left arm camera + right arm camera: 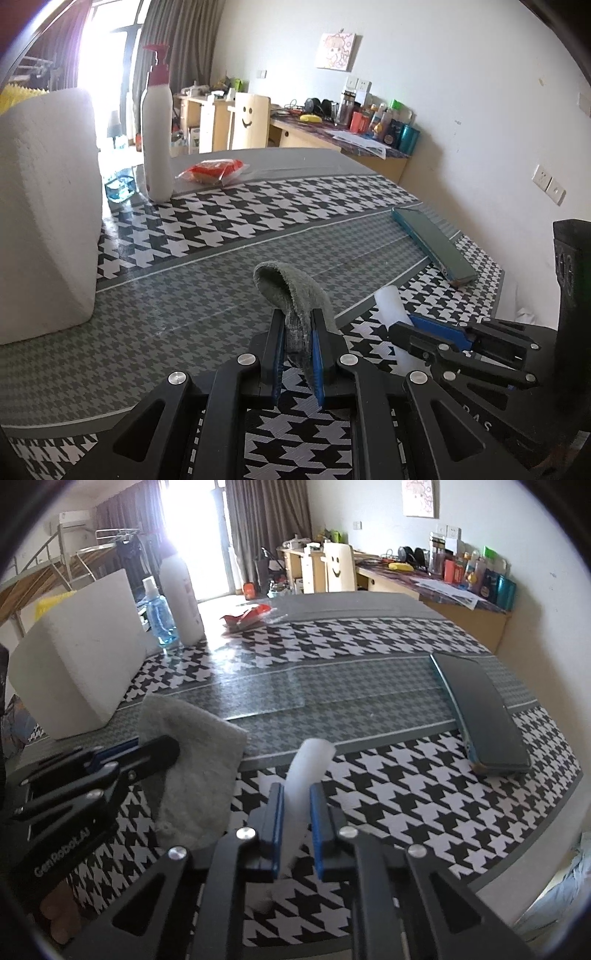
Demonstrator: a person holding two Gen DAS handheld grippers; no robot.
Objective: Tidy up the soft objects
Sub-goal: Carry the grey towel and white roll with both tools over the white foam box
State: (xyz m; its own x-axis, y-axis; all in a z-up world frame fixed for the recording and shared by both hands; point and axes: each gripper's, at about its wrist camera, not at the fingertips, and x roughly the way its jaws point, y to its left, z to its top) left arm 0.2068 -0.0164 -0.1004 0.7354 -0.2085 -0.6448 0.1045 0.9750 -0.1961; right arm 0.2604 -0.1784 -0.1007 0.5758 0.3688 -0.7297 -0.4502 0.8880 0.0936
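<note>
A grey cloth (295, 291) droops forward from my left gripper (298, 325), which is shut on it just above the houndstooth table cover (258, 221). The right wrist view shows the same cloth (195, 746) hanging from the left gripper (162, 749) at the left. A white foam strip (308, 771) stands up between the blue pads of my right gripper (296, 797), which is shut on it. From the left wrist camera the strip (388, 304) sticks out of the right gripper (410, 325) at the lower right.
A big white foam block (44, 206) stands at the left, with a white pump bottle (158, 129), a blue bottle (159, 616) and a red packet (212, 170) behind. A dark green book (484, 712) lies at the right near the table edge.
</note>
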